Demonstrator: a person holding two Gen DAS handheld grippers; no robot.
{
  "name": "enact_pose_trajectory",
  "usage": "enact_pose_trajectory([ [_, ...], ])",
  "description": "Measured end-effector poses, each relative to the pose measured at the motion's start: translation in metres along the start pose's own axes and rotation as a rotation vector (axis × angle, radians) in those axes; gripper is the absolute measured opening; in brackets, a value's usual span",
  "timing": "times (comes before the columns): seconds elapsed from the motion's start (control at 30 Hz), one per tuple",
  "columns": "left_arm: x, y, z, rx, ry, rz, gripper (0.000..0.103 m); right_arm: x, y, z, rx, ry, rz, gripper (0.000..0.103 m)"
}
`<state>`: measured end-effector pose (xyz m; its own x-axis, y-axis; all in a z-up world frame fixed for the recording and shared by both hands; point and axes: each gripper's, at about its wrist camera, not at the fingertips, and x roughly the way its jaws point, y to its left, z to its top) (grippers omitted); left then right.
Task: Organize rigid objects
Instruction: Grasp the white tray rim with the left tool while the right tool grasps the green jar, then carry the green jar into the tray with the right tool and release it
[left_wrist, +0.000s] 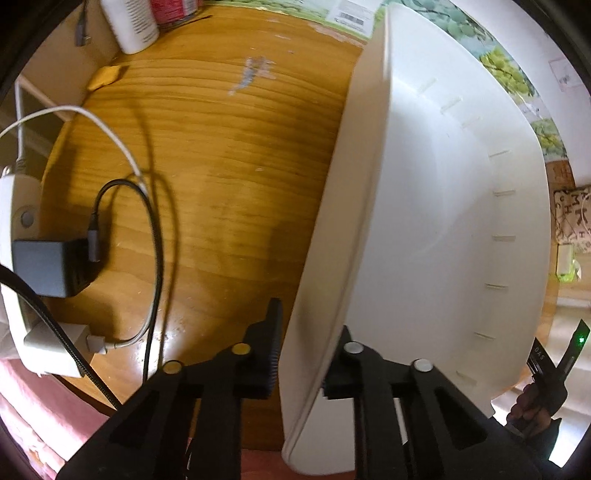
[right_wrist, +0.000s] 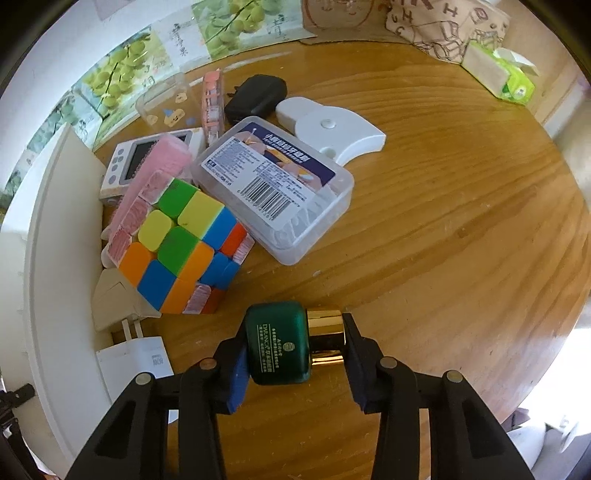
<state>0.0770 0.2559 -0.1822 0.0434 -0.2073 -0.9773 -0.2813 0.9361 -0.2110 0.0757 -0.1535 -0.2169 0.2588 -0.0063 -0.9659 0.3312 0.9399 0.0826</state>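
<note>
Behind the left claw (left_wrist: 308, 354) pinching the white bin's wall (left_wrist: 325, 258), its contents stay hidden.

Wooden table (right_wrist: 443, 229) — cube (right_wrist: 181, 247), clear box (right_wrist: 273, 184), basin (left_wrist: 443, 221).

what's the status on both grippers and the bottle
Left gripper shut on rim of white plastic bin. Right gripper shut on green bottle with gold cap, lying on wooden table. Multicoloured puzzle cube close beside it.
</note>
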Motion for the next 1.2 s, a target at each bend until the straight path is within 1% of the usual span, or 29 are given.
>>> enact_pose_trajectory([
  [0.1,0.001,-0.008,0.003,0.034,0.000,0.022,0.006,-0.011,-0.009,-0.006,0.012,-0.019,0.023,0.044],
  [0.23,0.001,-0.012,0.002,0.048,-0.010,0.049,0.006,-0.028,-0.011,-0.009,0.005,-0.056,0.043,0.044],
  [0.27,0.001,-0.012,-0.003,0.049,-0.013,0.051,0.006,-0.033,-0.010,-0.010,-0.004,-0.068,0.049,0.044],
  [0.43,0.001,-0.014,-0.010,0.048,-0.034,0.069,0.006,-0.065,-0.002,-0.011,-0.045,-0.154,0.104,0.044],
  [0.5,0.002,-0.020,-0.010,0.049,-0.045,0.076,0.006,-0.080,0.007,-0.010,-0.059,-0.199,0.165,0.044],
  [0.57,-0.001,-0.018,-0.014,0.062,-0.060,0.079,0.006,-0.089,0.023,-0.007,-0.089,-0.233,0.207,0.044],
  [0.63,-0.003,-0.020,-0.019,0.070,-0.073,0.088,0.006,-0.106,0.038,-0.009,-0.150,-0.283,0.256,0.044],
  [0.67,-0.004,-0.023,-0.021,0.075,-0.079,0.091,0.006,-0.107,0.048,-0.005,-0.169,-0.295,0.274,0.044],
  [0.8,-0.010,-0.027,-0.028,0.097,-0.107,0.109,0.006,-0.129,0.080,-0.013,-0.323,-0.342,0.376,0.044],
  [0.87,-0.012,-0.028,-0.030,0.093,-0.109,0.105,0.006,-0.134,0.101,-0.017,-0.416,-0.347,0.427,0.044],
  [0.97,-0.015,-0.024,-0.031,0.081,-0.102,0.097,0.006,-0.132,0.132,-0.022,-0.529,-0.325,0.468,0.044],
  [1.07,-0.012,-0.018,-0.033,0.071,-0.101,0.107,0.006,-0.119,0.161,-0.028,-0.633,-0.269,0.498,0.044],
  [1.2,-0.013,-0.017,-0.037,0.063,-0.099,0.114,0.006,-0.097,0.197,-0.037,-0.742,-0.176,0.508,0.044],
])
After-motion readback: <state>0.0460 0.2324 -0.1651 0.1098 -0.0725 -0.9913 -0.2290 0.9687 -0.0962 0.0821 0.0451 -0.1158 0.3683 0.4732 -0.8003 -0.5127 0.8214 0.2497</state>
